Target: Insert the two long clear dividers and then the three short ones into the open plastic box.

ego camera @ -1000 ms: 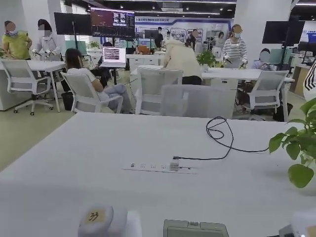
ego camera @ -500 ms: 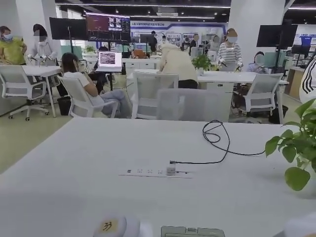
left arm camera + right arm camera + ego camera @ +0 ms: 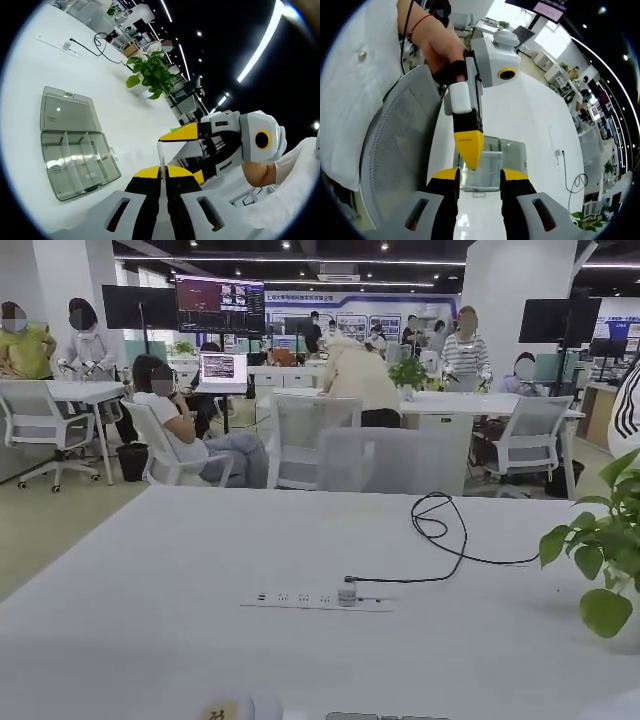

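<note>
The open clear plastic box (image 3: 75, 167) lies on the white table with its lid (image 3: 67, 112) folded flat beside it, and clear dividers stand inside. My left gripper (image 3: 162, 175) is shut on a thin clear divider (image 3: 161, 155), held in the air off the table's near edge. My right gripper (image 3: 177, 155) comes in from the right, its yellow-tipped jaws apart on either side of that divider's edge. In the right gripper view my right gripper (image 3: 480, 175) is open, and the left gripper (image 3: 470, 162) points down between its jaws, above the box (image 3: 487, 165).
A power strip (image 3: 315, 598) with a black cable (image 3: 440, 530) lies mid-table. A potted plant (image 3: 600, 550) stands at the right edge. A grey mesh chair back (image 3: 405, 150) is close on the left. Chairs, desks and people are beyond the table.
The head camera has tilted upward, so the gripper top and the box lid at the bottom edge have slid almost out of view. Nothing on the table has moved.
</note>
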Demonstrator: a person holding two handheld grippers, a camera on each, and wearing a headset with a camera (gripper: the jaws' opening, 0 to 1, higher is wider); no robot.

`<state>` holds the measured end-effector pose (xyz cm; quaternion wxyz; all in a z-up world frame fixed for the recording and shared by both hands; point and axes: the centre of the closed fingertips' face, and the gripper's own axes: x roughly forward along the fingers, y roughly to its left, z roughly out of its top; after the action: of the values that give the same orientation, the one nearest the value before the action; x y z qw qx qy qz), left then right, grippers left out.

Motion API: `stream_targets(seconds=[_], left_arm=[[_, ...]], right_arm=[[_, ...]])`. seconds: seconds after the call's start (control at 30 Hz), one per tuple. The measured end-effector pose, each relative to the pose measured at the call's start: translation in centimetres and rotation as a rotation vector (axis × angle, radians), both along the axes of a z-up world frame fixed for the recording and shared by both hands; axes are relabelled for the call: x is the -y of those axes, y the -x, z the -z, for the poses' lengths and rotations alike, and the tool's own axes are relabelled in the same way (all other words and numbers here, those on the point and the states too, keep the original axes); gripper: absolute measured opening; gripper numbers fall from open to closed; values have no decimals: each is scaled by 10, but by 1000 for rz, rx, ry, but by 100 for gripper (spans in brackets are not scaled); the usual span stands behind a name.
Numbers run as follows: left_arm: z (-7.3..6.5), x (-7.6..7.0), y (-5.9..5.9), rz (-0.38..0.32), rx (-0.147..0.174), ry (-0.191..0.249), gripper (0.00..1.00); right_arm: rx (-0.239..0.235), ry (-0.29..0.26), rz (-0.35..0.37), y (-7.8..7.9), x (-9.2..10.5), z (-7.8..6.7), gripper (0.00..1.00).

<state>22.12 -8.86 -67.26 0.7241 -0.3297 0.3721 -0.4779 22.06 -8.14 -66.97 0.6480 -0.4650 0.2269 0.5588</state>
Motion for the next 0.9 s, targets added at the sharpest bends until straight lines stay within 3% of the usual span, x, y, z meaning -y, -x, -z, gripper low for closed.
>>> stream_targets(seconds=[0.5,0.73,0.87,0.9], left_arm=[[-2,1,-3,-46,-26,12,0],[-5,-2,-6,-73,-20,29,0],[-6,-6,-6,-48,51,3,0],[-10,-6,-4,-23,97,4,0]], right_arm=[[34,25,-9,-3,0,-2,33],[42,14,6,-6,0,-7,37],[-5,-50,25,-8,-1,-19,38],[-39,-79,37,-8,0,-24,38]])
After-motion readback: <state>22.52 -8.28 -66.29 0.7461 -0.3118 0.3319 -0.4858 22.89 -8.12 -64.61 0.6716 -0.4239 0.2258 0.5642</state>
